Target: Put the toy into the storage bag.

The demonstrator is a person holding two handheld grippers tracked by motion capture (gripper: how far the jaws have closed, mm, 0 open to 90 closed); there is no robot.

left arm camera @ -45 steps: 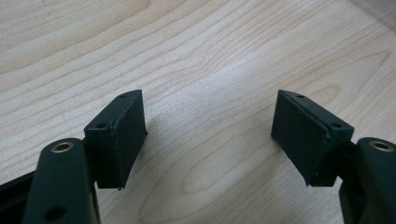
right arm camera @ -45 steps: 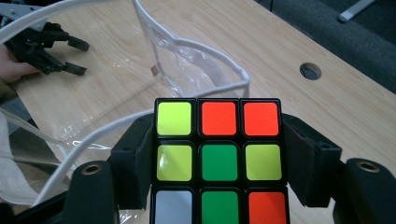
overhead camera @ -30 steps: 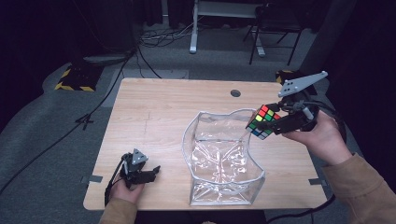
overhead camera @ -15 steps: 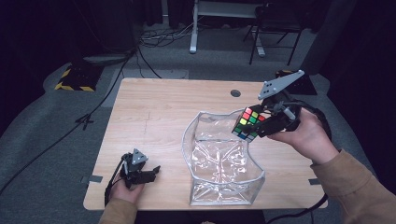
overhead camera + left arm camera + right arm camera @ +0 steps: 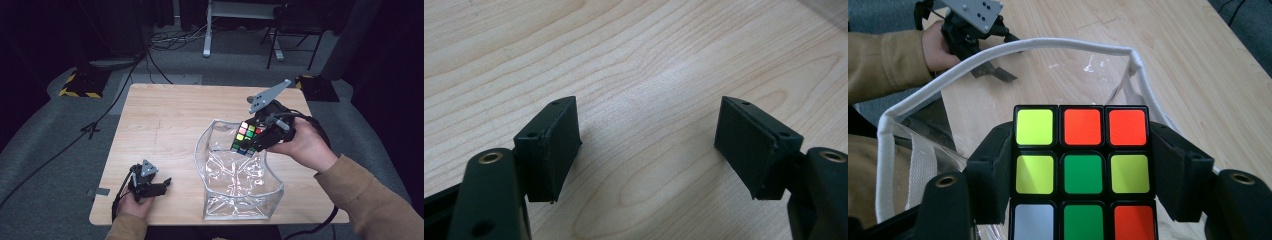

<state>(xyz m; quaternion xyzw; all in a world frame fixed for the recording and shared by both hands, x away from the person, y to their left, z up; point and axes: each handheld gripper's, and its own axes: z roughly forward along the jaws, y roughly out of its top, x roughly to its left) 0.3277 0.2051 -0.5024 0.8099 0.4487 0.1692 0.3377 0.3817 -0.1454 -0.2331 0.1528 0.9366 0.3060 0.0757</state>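
Keep the right hand-held gripper (image 5: 256, 140) clamped on the puzzle cube (image 5: 246, 138) above the clear bag (image 5: 240, 195) at its 12 o'clock rim, lower inside before release, leave the left hand-held gripper (image 5: 159, 186) open and empty on the worktop (image 5: 165, 120).

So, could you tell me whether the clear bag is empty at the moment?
Empty, as far as it shows: nothing lies inside the clear bag. The right gripper holds the puzzle cube above its open top.

Beyond your wooden table (image 5: 165, 120), cables (image 5: 167, 42) lay on grey carpet near a yellow-black striped block (image 5: 77, 85) and metal stand legs (image 5: 207, 30).
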